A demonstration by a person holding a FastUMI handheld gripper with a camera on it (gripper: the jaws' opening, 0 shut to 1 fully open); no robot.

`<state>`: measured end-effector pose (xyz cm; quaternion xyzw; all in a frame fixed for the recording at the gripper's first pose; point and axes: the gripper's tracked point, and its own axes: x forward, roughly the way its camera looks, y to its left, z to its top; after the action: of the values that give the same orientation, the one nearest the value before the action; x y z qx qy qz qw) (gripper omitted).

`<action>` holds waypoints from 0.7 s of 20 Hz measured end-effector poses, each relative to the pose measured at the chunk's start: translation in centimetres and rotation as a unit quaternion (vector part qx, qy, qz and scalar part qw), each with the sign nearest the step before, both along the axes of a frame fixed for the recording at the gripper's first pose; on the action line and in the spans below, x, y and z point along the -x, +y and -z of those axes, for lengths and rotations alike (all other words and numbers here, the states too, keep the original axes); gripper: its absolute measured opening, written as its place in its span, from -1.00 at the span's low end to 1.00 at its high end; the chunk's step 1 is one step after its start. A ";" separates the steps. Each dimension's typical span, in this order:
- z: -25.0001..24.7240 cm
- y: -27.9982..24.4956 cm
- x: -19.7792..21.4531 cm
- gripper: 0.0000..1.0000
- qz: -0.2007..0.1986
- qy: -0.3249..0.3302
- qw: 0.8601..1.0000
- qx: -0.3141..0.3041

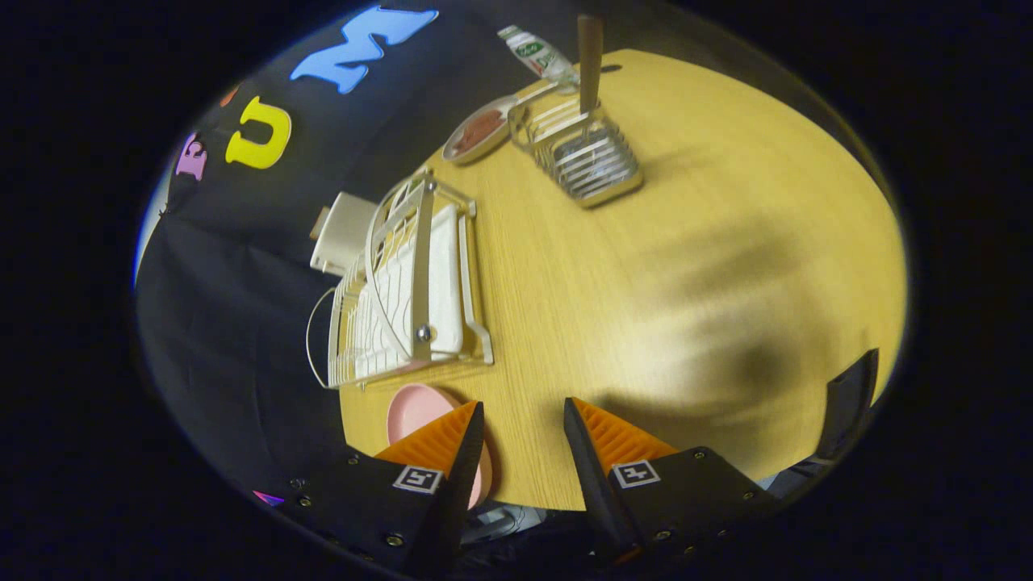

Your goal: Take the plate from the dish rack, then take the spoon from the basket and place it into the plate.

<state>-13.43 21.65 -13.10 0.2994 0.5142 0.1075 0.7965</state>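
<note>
My gripper (523, 424) hangs with jaws wide, nothing between them but bare wooden table (726, 242). Pink plate (416, 407) lies flat at the table's near edge, partly under my left finger, just below the white dish rack (403, 282). Wire basket (585, 145), a wooden handle (590, 60) upright in it, stands far ahead. Broad open tabletop lies to the right.

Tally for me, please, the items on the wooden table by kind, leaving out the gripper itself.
Plates: 2 (pink plate by the open gripper; grey plate beside the basket)
Dish racks: 1 (white dish rack)
Baskets: 1 (wire basket)
Wooden-handled utensils: 1 (handle standing in the basket)
Bottles: 1 (bottle)
White boxes: 1 (box behind the rack)
Total: 7
</note>
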 end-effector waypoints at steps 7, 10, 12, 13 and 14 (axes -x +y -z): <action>-5.7 -7.9 -10.2 0.24 0.151 -0.129 0.977 0.081; -5.9 -8.7 -12.6 0.24 0.184 -0.131 0.971 0.077; -5.2 -9.2 -13.8 0.24 0.199 -0.129 0.968 0.080; -5.0 -9.3 -14.4 0.24 0.204 -0.129 0.967 0.081; -4.7 -9.3 -14.8 0.24 0.207 -0.127 0.967 0.079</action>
<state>1.39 12.34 -8.41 0.3195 0.3429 -0.0639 0.8811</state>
